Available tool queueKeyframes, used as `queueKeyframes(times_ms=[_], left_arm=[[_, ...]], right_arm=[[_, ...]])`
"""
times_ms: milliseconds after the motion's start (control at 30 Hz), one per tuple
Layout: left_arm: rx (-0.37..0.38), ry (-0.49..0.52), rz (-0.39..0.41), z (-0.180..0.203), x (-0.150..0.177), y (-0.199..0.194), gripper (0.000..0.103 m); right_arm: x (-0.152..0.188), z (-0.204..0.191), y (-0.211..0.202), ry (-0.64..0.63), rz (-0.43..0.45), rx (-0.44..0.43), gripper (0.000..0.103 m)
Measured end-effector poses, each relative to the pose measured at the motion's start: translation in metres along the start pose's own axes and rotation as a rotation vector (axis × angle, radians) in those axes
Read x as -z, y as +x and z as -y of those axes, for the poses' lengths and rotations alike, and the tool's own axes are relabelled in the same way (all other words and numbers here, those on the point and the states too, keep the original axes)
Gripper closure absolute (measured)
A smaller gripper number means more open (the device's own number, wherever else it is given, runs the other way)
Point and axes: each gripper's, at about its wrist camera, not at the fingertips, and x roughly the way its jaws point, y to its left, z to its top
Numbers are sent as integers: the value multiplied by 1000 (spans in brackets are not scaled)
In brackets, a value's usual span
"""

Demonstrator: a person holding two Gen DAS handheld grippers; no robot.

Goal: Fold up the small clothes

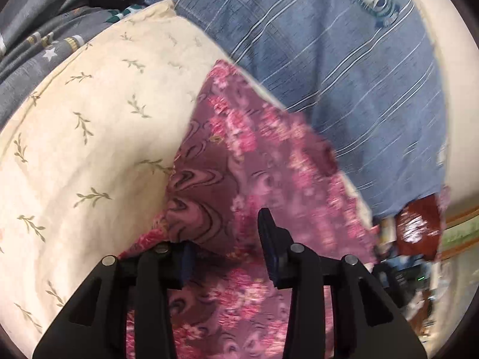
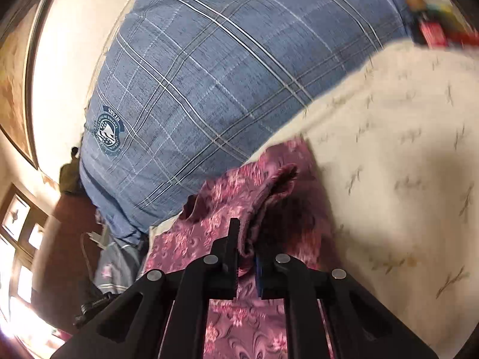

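A maroon garment with pink flowers (image 1: 263, 149) lies on a cream leaf-print cover (image 1: 98, 149). In the left wrist view my left gripper (image 1: 227, 234) holds a raised bunch of this cloth. The bunch fills the gap between the fingers, and the cloth hides part of the left fingertip. In the right wrist view the same floral garment (image 2: 227, 197) lies below a blue plaid pillow. My right gripper (image 2: 247, 240) is shut on a rolled edge of it, and that fold stands up from between the narrow jaws.
A big blue plaid pillow (image 2: 227, 83) with a crest fills the far side. The cream leaf-print cover (image 2: 404, 164) spreads to the right. Grey star-print bedding (image 1: 39, 56) lies at the upper left. A red packet (image 1: 419, 227) and clutter sit at the bed's edge.
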Motion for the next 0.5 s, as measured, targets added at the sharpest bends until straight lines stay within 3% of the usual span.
queueKeyframes(times_ms=[67,100,133,233,300,367,433,500], left_arm=[[-9,0,-32,-2,0,6,68],[-9,9,-35,-1,1,3,68],[-13,27,-46,1,2,0,67],[-45,81,-86,3,11,-8,65],[20,45,-128,-1,22,-16,62],[87,28,-162,-2,35,-24,56],[42,80,-182,6,51,-24,52],[-77,167,-224,14,65,-14,53]], right_arm=[[0,9,14,10,-91,88,88],[4,15,21,32,-155,136,92],[8,25,22,74,-199,118,92],[13,32,-7,103,-148,85,85],[16,30,-22,77,-142,66,80],[30,26,-31,-7,-176,117,76],[47,23,-30,-93,-252,172,77],[53,19,-35,-149,-243,178,78]])
